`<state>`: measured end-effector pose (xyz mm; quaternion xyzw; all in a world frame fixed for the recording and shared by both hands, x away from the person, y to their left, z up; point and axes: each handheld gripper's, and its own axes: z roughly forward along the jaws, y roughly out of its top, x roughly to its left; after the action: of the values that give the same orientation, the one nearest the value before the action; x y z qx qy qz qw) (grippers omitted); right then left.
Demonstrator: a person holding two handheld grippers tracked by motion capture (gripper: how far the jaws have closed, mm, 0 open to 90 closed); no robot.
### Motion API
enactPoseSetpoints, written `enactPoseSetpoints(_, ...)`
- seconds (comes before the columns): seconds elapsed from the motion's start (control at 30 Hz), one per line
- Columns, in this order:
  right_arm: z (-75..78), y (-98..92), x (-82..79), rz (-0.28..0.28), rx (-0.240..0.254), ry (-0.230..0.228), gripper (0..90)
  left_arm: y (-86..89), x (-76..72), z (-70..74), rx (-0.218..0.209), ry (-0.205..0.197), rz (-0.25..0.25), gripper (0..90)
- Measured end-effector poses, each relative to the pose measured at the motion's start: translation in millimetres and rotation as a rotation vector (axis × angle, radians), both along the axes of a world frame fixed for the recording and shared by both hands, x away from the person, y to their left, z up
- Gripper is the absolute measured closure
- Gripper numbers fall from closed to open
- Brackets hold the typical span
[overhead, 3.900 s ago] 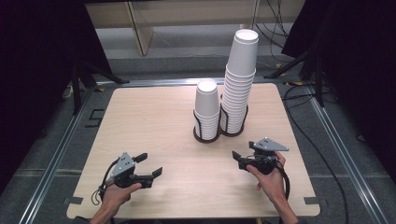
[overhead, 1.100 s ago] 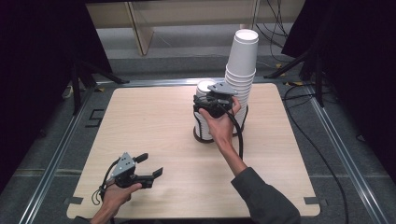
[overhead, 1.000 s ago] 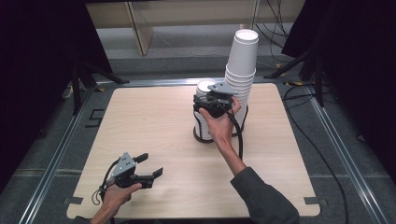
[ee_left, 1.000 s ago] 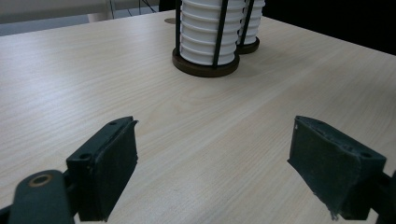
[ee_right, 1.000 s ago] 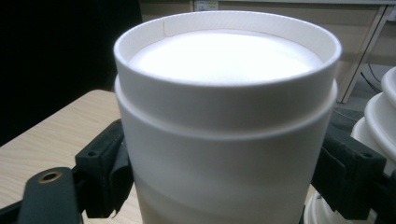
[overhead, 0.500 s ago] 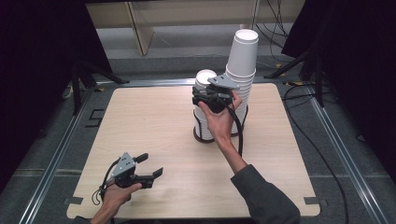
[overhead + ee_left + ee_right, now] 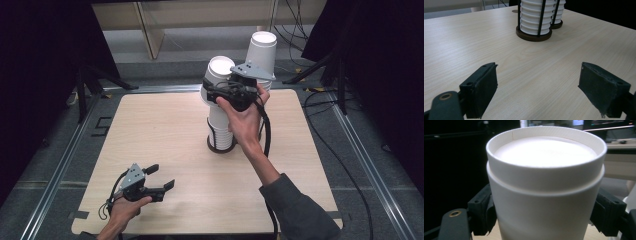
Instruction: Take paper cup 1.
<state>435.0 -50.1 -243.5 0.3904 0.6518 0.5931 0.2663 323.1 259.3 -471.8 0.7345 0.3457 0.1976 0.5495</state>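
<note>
Standing: 2 cup stacks (image 7: 220, 120), 1 cup (image 7: 546, 185) in right gripper (image 7: 212, 90).

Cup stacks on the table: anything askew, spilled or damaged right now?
Nothing spilled or damaged. The right gripper clamps a white upside-down paper cup, lifted slightly tilted above the shorter white cup stack. The taller stack stands upright. The left gripper is open near the table.
</note>
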Motion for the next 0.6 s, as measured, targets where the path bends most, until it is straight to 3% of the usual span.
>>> enactPoseSetpoints(0.07,-0.9,-0.5,-8.7,0.034,0.001,-0.007,20.1,-0.2,0.1,0.0,-0.005,-0.001,0.001,14.3)
enactPoseSetpoints(0.1,-5.1,0.2,-17.7,0.078,0.001,0.015,20.1,1.5,-0.5,1.4,0.023,0.000,0.004,14.3)
enactPoseSetpoints(0.17,-7.2,-0.2,-20.8,0.091,0.001,0.021,20.1,0.9,-0.7,1.2,0.011,0.001,0.002,14.4)
enactPoseSetpoints(0.2,-15.4,-0.5,-28.5,0.128,-0.001,0.023,20.1,0.3,-0.4,0.7,-0.006,-0.003,-0.004,14.3)
enactPoseSetpoints(0.27,-18.8,-0.4,-30.5,0.134,-0.003,0.016,20.1,0.7,-0.8,1.2,0.000,-0.003,-0.002,14.3)
enactPoseSetpoints(0.3,-28.7,0.0,-37.2,0.167,-0.009,0.049,20.1,0.7,-0.9,1.6,0.001,-0.005,-0.003,14.3)
enactPoseSetpoints(0.4,-42.0,0.5,-41.7,0.201,-0.016,0.050,20.1,0.5,-1.1,1.7,-0.001,-0.006,-0.008,14.3)
enactPoseSetpoints(0.43,-47.2,1.3,-45.0,0.207,-0.014,0.082,20.1,-0.2,-1.2,1.6,-0.008,-0.009,-0.007,14.3)
enactPoseSetpoints(0.53,-59.1,0.5,-44.9,0.221,-0.033,0.057,20.1,-1.7,-0.6,0.4,-0.026,-0.013,-0.015,14.3)
enactPoseSetpoints(0.6,-67.1,-0.3,-45.9,0.229,-0.030,0.077,20.1,-1.4,-1.2,0.9,-0.015,-0.008,-0.011,14.3)
